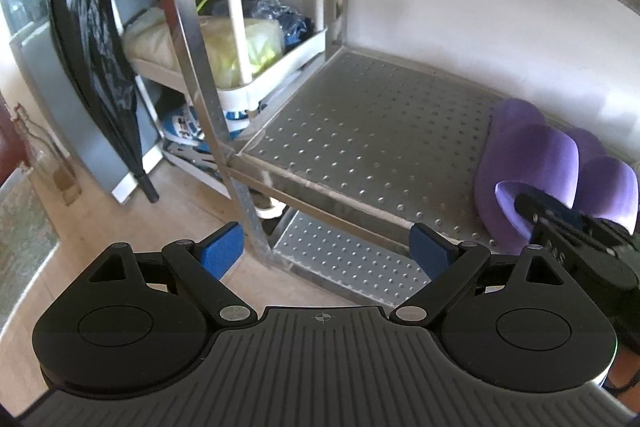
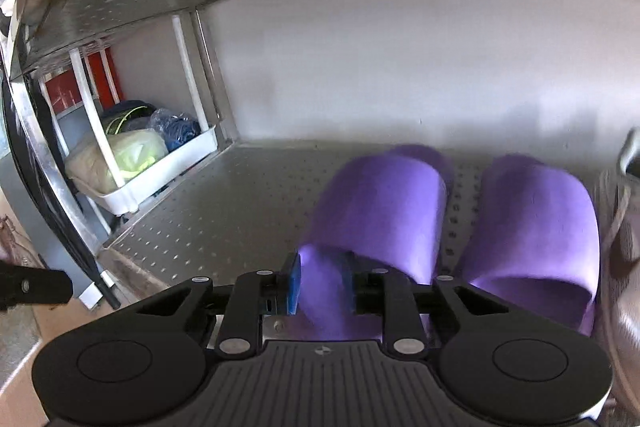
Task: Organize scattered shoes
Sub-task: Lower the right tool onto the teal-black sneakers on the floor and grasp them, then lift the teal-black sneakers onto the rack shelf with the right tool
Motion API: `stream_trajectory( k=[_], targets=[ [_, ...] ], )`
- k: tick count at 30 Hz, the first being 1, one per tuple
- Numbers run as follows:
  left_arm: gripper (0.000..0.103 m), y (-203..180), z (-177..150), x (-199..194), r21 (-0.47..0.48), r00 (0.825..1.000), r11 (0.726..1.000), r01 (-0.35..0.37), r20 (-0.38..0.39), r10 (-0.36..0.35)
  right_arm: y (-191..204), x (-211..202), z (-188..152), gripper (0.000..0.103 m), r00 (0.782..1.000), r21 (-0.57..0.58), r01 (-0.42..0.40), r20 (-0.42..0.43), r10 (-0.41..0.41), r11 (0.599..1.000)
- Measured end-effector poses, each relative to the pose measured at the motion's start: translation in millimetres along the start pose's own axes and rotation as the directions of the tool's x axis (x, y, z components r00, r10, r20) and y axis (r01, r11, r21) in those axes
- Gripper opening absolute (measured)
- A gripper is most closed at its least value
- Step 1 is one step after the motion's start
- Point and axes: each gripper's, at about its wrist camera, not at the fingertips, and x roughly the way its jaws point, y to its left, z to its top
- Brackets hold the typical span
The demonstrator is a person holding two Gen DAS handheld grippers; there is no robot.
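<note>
**Tongs pinch one purple slipper on the steel shelf**

Tongs on the left [image 1: 326,247] stand wide apart with nothing between their blue pads, hovering at the front edge of the dimpled metal shelf [image 1: 352,131]. From this side, the pair of purple slippers [image 1: 532,163] sits at the right end of that shelf, close to the back wall, and the right-hand tool [image 1: 560,223] reaches in at the nearer slipper's heel. A white basket [image 1: 280,67] of bagged things sits on the neighbouring rack, and a black bag [image 1: 88,39] hangs beside it.

From the right wrist, the right tongs [image 2: 322,283] are closed on the heel end of the left slipper [image 2: 380,203]; the right slipper [image 2: 536,227] lies just beside it, both toes toward the wall. A grey shoe [image 2: 624,227] crowds the far right edge.

My worry is the grip: soft foam held only at the heel could bend or slip free, and a sideways swing might knock its partner or the grey shoe askew.
</note>
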Motion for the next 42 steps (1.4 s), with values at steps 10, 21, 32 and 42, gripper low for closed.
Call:
stream_trajectory(
  k=[10, 21, 32, 42],
  targets=[
    [0.093, 9, -28, 23, 0.22, 0.988, 0.975, -0.012, -0.15, 0.046, 1, -52, -79, 0.059, 0.953, 0.068, -0.078, -0.289, 0.094, 0.995],
    [0.093, 51, -29, 18, 0.175, 0.985, 0.984, -0.022, -0.164, 0.051, 13, 34, -220, 0.059, 0.722, 0.377, 0.203, -0.681, 0.122, 0.904],
    [0.093, 69, -20, 21, 0.127, 0.982, 0.99, -0.055, -0.175, 0.077, 38, 109, -263, 0.08, 0.697, 0.169, 0.317, -0.709, -0.108, 0.933],
    [0.093, 74, -20, 12, 0.113, 0.988, 0.989, -0.099, -0.108, 0.111, 55, 29, -225, 0.028, 0.833, 0.145, 0.163, -0.55, -0.057, 0.976]
  ],
)
